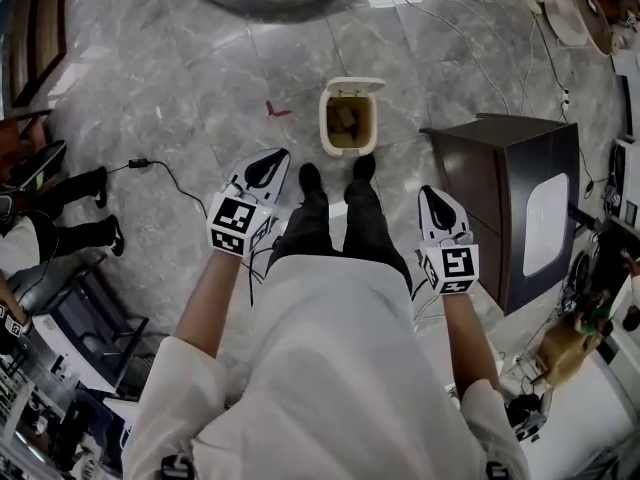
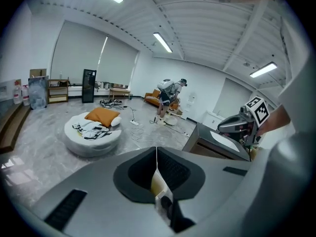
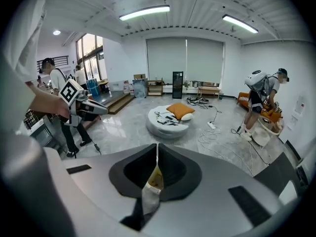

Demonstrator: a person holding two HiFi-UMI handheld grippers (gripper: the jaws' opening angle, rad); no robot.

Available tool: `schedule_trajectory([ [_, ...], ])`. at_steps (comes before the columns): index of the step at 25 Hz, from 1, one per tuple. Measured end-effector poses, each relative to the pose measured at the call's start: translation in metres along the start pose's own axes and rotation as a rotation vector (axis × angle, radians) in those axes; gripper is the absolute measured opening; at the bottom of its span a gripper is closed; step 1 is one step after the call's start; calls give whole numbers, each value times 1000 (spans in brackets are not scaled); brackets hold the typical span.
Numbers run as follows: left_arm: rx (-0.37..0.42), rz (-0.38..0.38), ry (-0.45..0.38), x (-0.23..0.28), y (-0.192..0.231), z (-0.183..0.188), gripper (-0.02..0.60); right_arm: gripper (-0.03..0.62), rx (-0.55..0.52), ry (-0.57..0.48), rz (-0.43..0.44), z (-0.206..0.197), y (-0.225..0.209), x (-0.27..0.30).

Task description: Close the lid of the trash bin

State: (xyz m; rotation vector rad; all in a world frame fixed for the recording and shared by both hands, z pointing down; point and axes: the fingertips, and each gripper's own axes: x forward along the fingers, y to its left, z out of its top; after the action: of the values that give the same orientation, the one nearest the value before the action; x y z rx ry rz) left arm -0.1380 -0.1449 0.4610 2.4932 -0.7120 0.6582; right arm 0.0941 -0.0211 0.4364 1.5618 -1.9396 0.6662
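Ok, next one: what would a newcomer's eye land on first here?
The small cream trash bin stands open on the marble floor just beyond the person's shoes, lid tipped up. The left gripper and right gripper, both shut and empty, flank the person's legs. A dark cabinet stands right of the bin.

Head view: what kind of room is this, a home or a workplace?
Probably a big open workspace or test studio: a polished stone floor strewn with cables, ceiling strip lights, and another person wearing a bulky pack.
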Motion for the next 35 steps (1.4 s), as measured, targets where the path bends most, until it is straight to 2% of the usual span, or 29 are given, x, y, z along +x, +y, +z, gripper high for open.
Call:
schedule_trajectory([
  [5,7,-21,36,39,-6,3,20,32,-2,30,15,-15,-15,12],
  [15,7,-53,75,121,-8,19,21,32,14,99,117,-43,-48,36],
  [22,38,-70,126,180,3,14,21,32,51,130,185,-63,-64,75],
  [26,23,-79,149,211,8,3,23,32,74,139,215,-71,-66,93],
  [27,16,-82,156,219,10,0,33,32,81,139,222,-72,-65,97],
  [29,5,-85,175,233,16,-7,110,32,95,143,236,-76,-64,105],
  [35,4,-72,249,270,34,-37,121,32,119,167,284,-95,-61,122],
])
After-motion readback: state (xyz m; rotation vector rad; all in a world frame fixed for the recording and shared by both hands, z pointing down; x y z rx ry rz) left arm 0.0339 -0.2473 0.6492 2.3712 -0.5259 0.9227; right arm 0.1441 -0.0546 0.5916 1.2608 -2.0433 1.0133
